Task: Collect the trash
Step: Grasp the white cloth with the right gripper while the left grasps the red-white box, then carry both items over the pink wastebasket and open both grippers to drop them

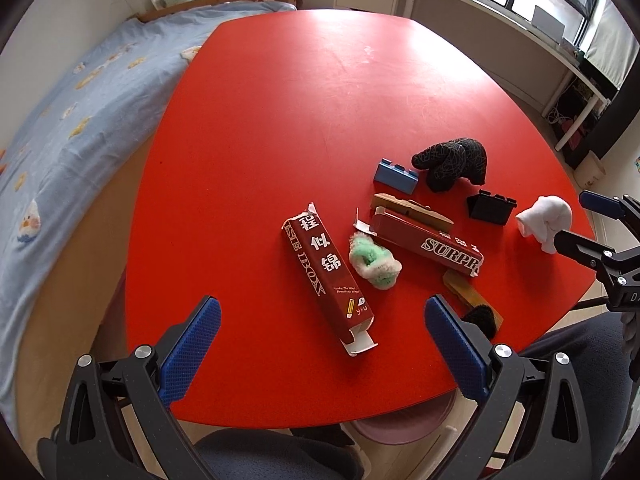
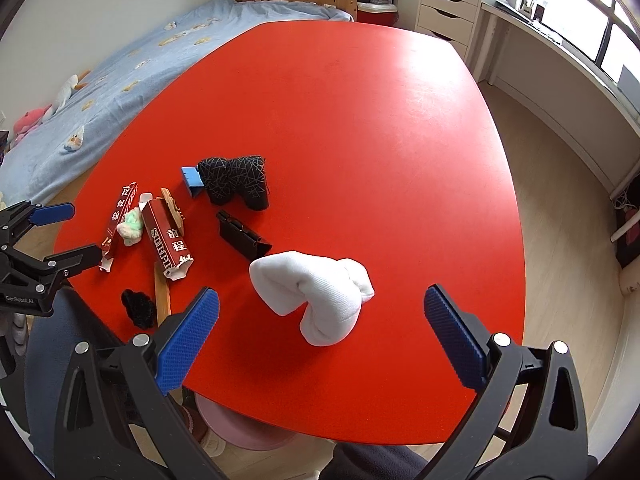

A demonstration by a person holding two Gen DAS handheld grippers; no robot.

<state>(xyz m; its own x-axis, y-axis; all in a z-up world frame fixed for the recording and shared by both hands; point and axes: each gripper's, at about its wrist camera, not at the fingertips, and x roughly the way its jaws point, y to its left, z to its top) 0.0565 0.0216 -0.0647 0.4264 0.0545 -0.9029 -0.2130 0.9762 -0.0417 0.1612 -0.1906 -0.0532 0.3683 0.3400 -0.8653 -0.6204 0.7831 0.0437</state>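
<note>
Two torn dark-red cartons lie on the red table (image 1: 300,100): one (image 1: 326,276) straight ahead of my left gripper (image 1: 322,320), the other, marked SURPRISE (image 1: 428,242), to its right. A green-white fluffy sock (image 1: 374,262) lies between them. My left gripper is open and empty above the table's near edge. My right gripper (image 2: 322,320) is open and empty, with a rolled white sock (image 2: 320,294) just ahead between its fingers. The cartons (image 2: 168,236) and the left gripper (image 2: 60,236) show at the left of the right wrist view.
A black patterned sock pair (image 1: 452,164), a blue clip (image 1: 396,176), a black clip (image 1: 490,208), wooden brushes (image 1: 412,210) and a black tuft (image 1: 482,320) lie around the cartons. A pink bin (image 1: 404,420) stands under the table's near edge. A bed (image 1: 72,120) is left.
</note>
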